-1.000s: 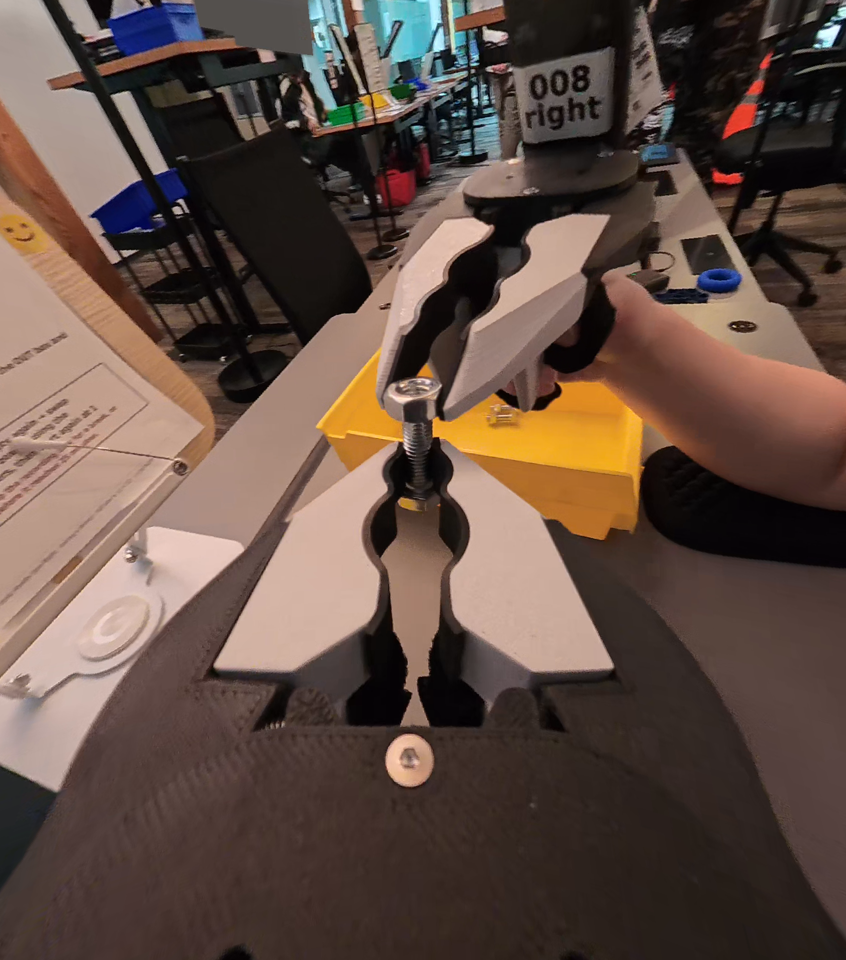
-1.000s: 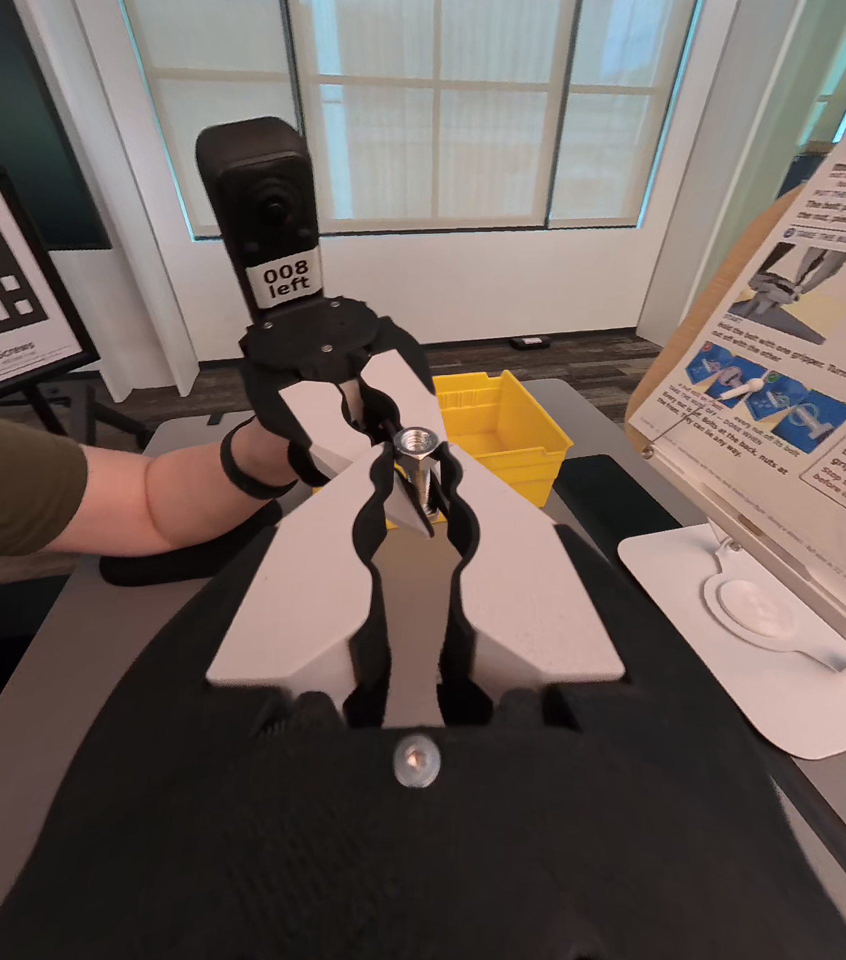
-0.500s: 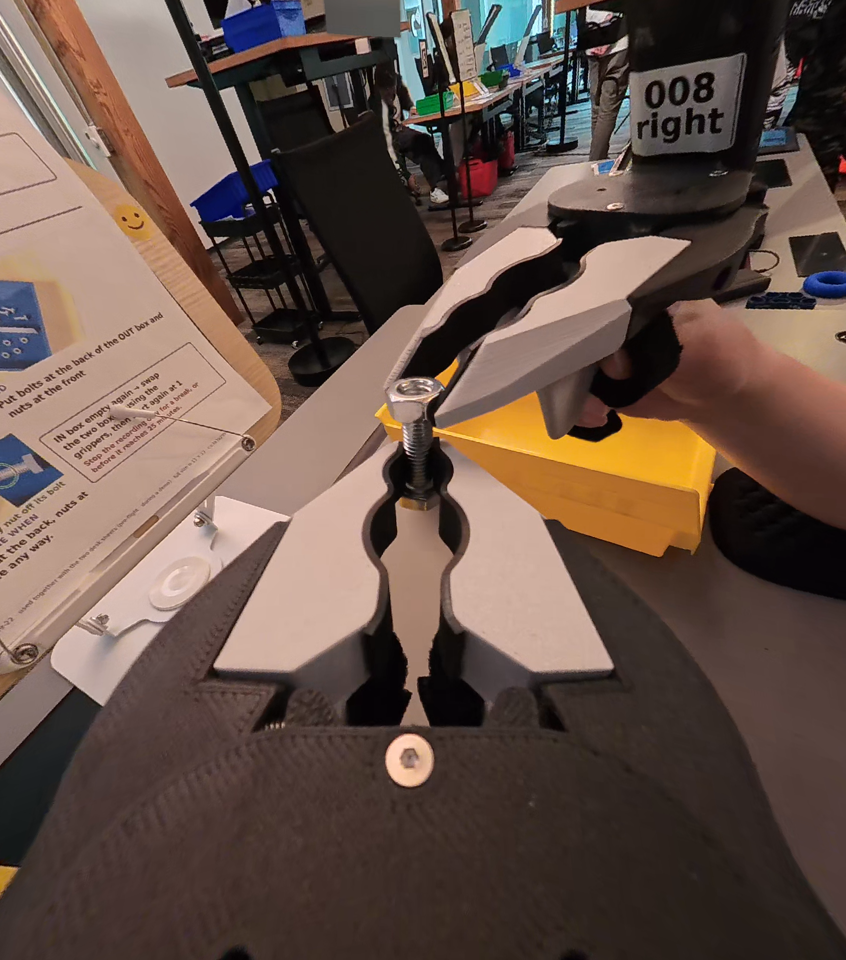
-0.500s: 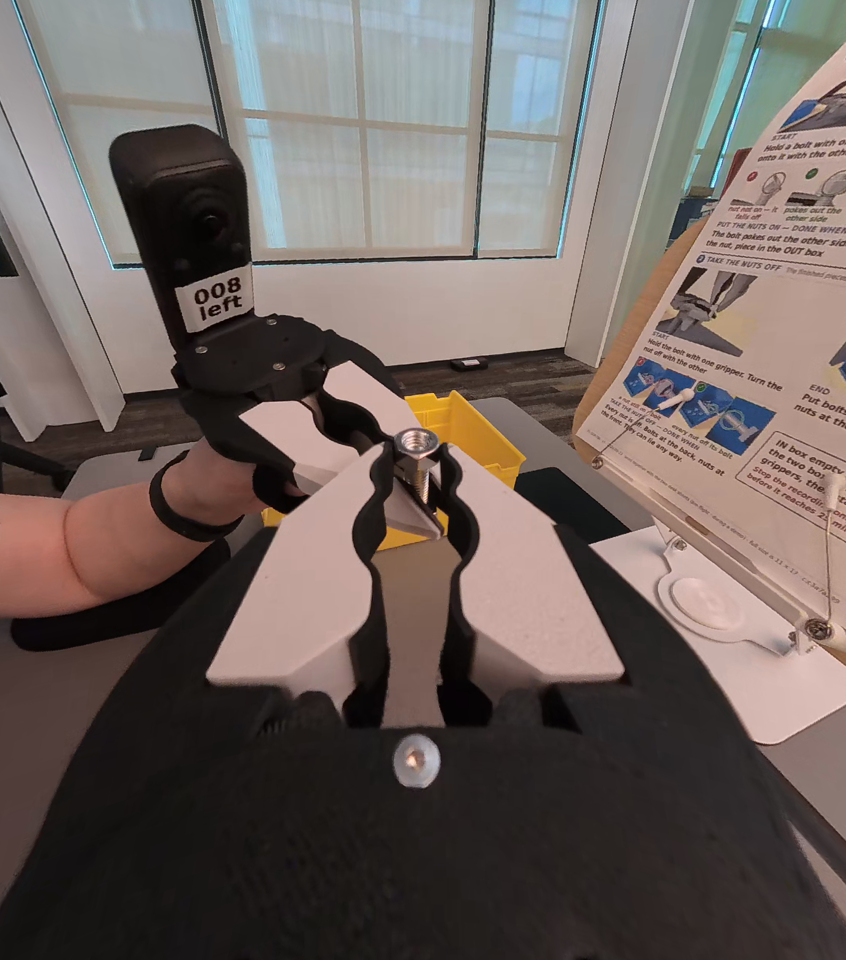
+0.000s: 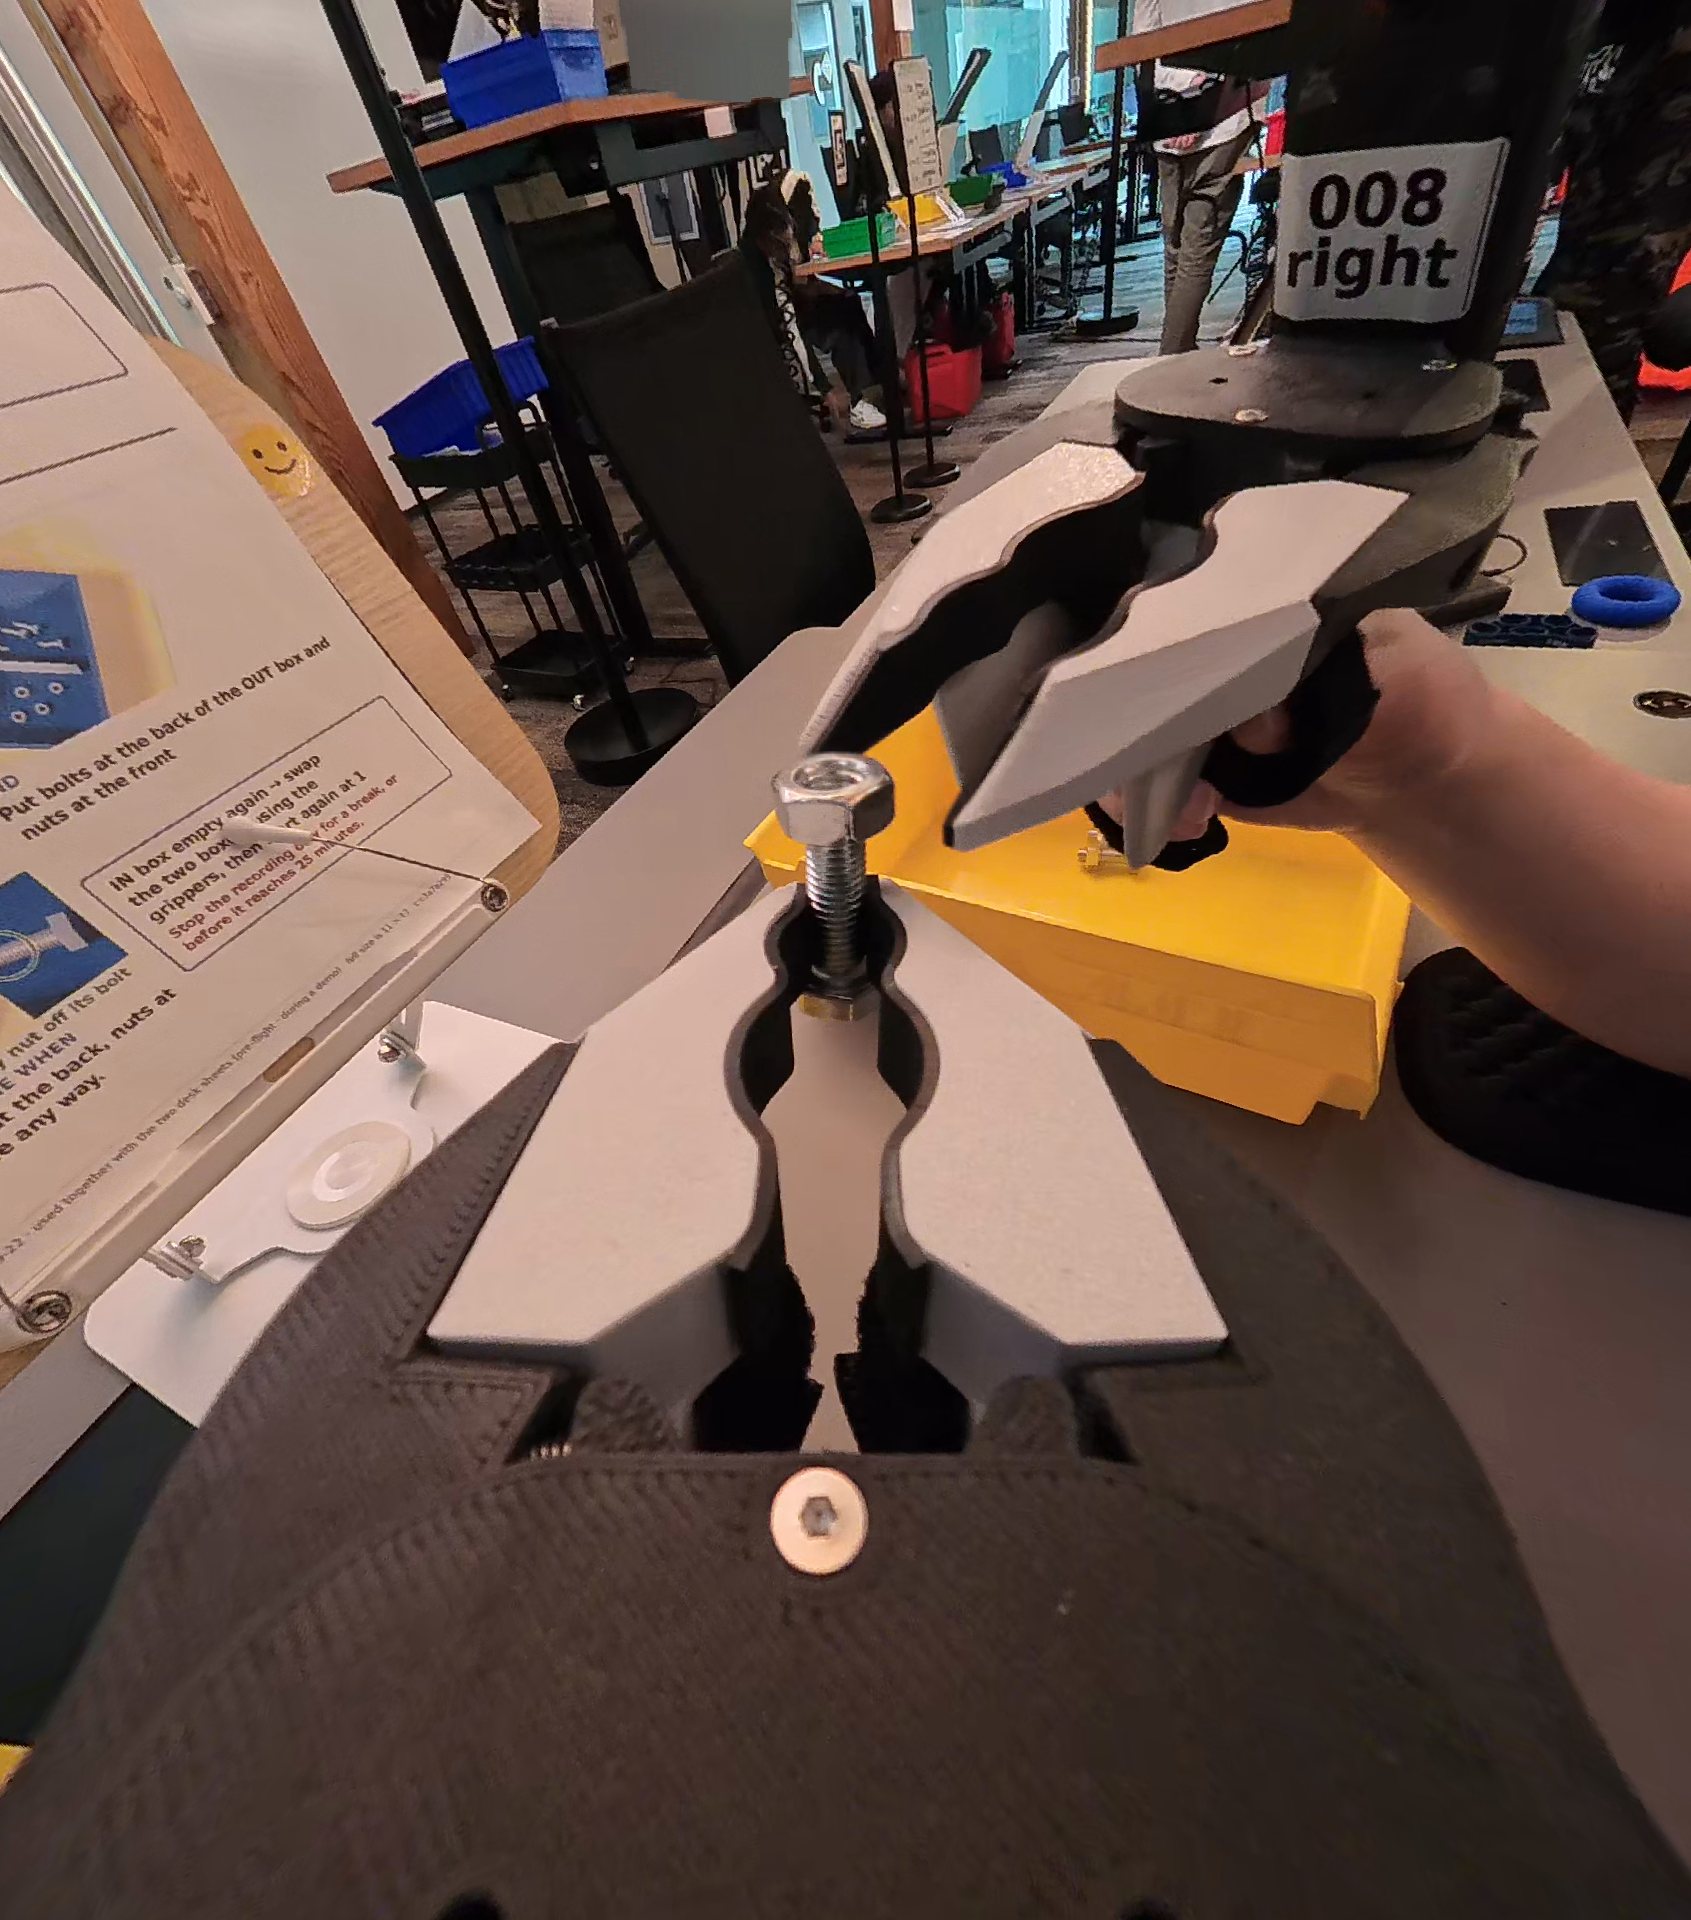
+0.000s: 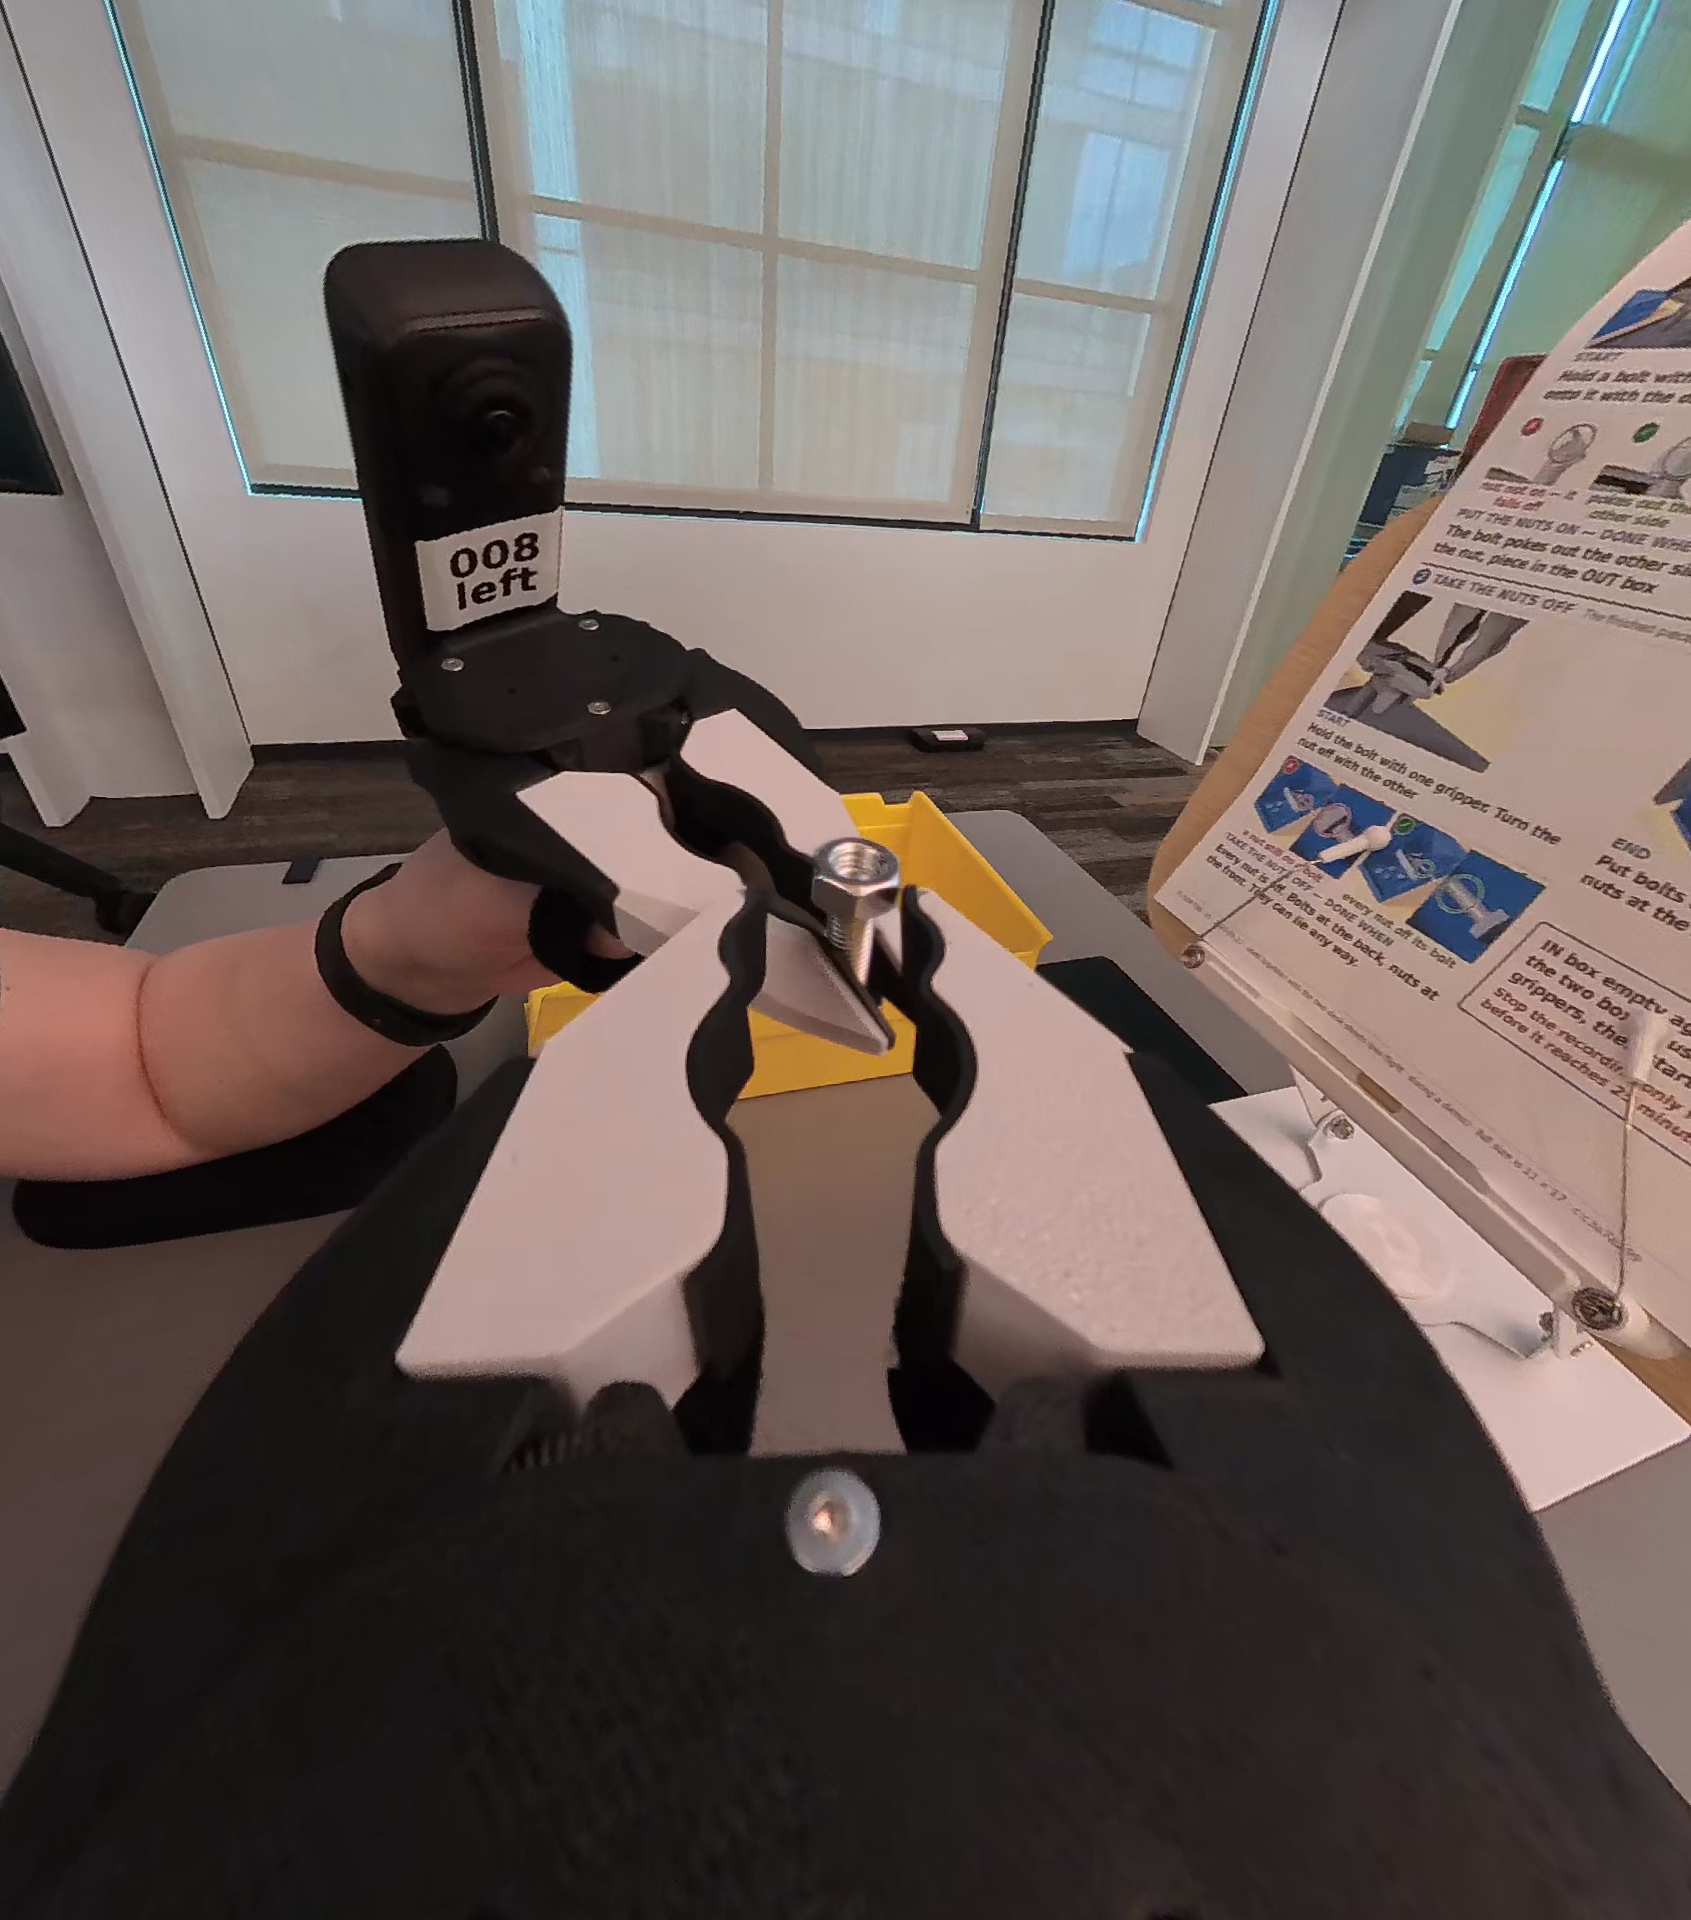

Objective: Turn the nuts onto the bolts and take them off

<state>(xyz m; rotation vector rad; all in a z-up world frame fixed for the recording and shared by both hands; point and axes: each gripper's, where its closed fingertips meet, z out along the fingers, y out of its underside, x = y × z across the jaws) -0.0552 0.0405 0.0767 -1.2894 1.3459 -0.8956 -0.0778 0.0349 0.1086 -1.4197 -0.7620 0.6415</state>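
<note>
Right gripper (image 5: pixel 908 784) has let go of nut (image 5: pixel 833 798), jaws spread at its 3 o'clock; left gripper (image 5: pixel 836 971) pinches bolt (image 5: pixel 836 914) upright; re-grip likely next.

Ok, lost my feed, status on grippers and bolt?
Left gripper shut on bolt, upright. Nut at its top end. Right gripper open beside nut, not gripping. Nothing in the way.

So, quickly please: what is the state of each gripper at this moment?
Left gripper: shut on the bolt, which stands upright with the nut at its top.
Right gripper: open, holding nothing, its tips just beside the nut.
</note>
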